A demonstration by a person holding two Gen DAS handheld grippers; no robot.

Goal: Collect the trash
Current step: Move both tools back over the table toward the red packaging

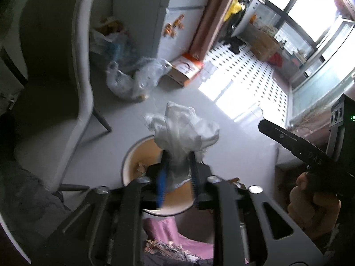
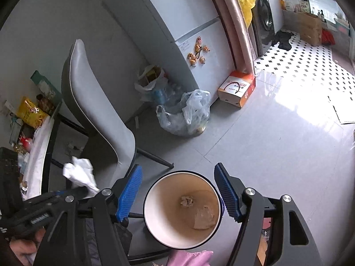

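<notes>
My left gripper is shut on a crumpled white tissue and holds it above a round bin with a tan inside. In the right wrist view the same tissue hangs from the left gripper at the lower left, left of the bin. My right gripper is open, its blue pads on either side of the bin and above it. Crumpled paper and a wrapper lie in the bin's bottom.
A grey chair stands left of the bin. Clear plastic bags and an orange-white box sit on the floor by the fridge. A cluttered table edge is at far left. Pink cloth lies below.
</notes>
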